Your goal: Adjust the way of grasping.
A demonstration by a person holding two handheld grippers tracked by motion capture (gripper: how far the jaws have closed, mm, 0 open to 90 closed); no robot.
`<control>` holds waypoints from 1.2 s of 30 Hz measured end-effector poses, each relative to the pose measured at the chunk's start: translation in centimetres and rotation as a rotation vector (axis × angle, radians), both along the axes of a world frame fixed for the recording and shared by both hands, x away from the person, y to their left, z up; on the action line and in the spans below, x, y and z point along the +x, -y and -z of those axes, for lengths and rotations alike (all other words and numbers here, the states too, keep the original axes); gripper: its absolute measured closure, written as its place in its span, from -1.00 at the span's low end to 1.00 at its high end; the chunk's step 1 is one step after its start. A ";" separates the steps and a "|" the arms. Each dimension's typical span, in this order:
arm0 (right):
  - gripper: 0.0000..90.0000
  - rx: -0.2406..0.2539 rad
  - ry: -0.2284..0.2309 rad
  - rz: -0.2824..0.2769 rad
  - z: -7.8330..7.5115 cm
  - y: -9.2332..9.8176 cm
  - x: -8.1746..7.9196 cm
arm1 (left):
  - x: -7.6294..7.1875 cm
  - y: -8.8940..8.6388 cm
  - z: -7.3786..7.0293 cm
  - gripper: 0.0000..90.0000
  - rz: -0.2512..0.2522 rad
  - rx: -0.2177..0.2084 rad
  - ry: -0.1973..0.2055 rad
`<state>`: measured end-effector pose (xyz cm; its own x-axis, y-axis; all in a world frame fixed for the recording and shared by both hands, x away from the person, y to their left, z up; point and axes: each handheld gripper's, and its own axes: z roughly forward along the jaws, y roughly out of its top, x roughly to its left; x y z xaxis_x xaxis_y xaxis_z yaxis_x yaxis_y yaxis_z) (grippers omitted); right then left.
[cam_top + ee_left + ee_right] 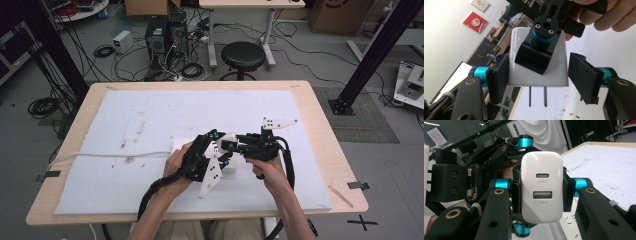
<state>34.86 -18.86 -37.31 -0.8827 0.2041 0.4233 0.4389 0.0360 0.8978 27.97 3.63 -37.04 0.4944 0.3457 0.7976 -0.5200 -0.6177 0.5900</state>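
White padded table [150, 115], white charger [541, 187] marked USB-C, USB-A, clamped in right hand-held gripper [541, 192]

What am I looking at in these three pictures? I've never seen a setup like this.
A person at a table holds a two-jawed claw in each hand. The high view looks down from above; the other two pictures come from cameras riding on each claw. The right claw is clamped on a white USB charger whose ports face its camera. The left claw has one pad touching the charger's side and the other standing clear. A white mat covers the table, with a white cable lying on it.
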 end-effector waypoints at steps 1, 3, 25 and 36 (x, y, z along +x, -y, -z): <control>0.41 0.000 0.000 0.000 0.0 0.0 0.0 | 0.0 0.0 0.0 -0.25 0.000 0.000 0.000; 0.41 0.001 -0.004 -0.003 0.0 0.0 0.0 | 0.1 -0.2 -0.1 -0.25 -0.003 -0.007 -0.014; 0.41 -0.019 0.097 0.093 -0.6 2.2 -0.5 | 0.9 -3.8 -1.1 -0.47 0.042 -0.113 -0.245; 0.41 -0.031 0.113 0.107 -0.7 2.6 -0.8 | 1.1 -7.8 -1.2 -0.47 -0.002 -0.181 -0.405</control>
